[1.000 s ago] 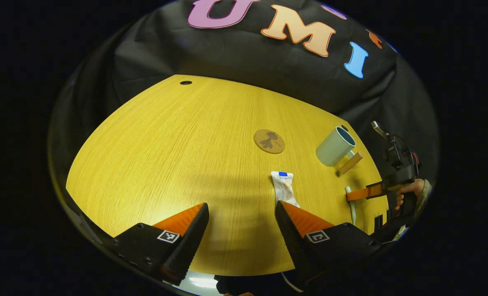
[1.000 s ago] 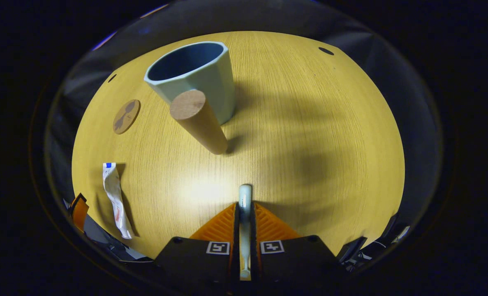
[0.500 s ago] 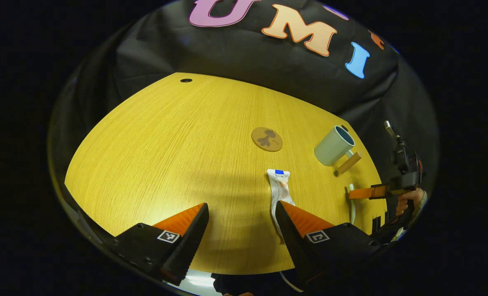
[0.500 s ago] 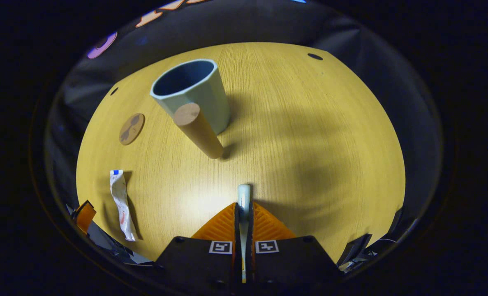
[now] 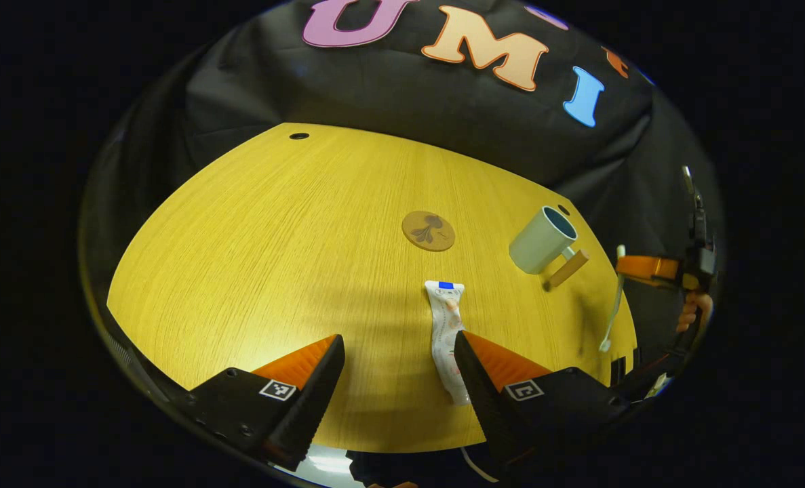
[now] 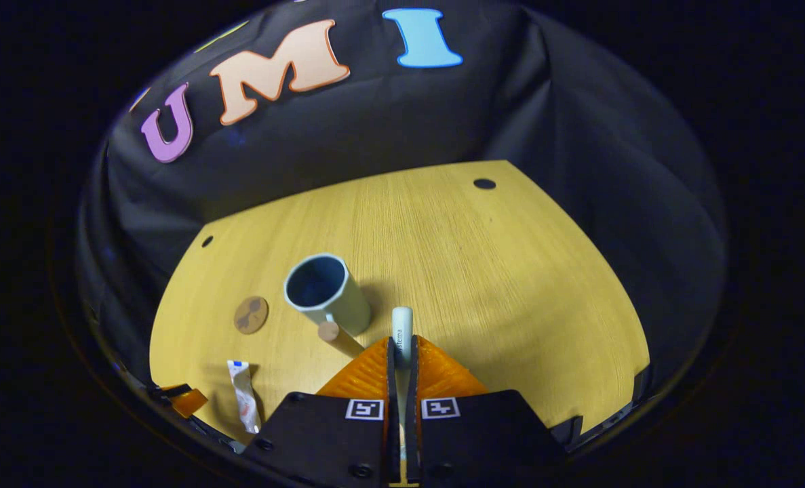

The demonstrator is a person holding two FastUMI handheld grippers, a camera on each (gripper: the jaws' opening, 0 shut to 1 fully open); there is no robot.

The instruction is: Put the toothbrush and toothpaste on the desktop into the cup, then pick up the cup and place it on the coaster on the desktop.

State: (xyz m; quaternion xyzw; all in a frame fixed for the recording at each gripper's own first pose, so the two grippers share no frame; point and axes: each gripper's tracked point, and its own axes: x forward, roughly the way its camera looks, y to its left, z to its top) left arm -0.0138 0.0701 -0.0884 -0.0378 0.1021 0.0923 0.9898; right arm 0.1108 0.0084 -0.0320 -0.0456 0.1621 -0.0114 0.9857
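Toothbrush [image 6: 401, 325] clamped in right tool [image 6: 402, 349]; cup [image 6: 325, 293] just ahead-left

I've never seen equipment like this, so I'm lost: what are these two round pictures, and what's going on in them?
A person holds a two-finger tool in each hand; a camera rides on each. The left gripper view looks along the open left tongs over a yellow desk. On it lie a toothpaste tube, a round coaster and a cup with a wooden handle. Farther off, a hand holds the right tongs, shut on a toothbrush that hangs above the desk. The right gripper view looks along those tongs from above.
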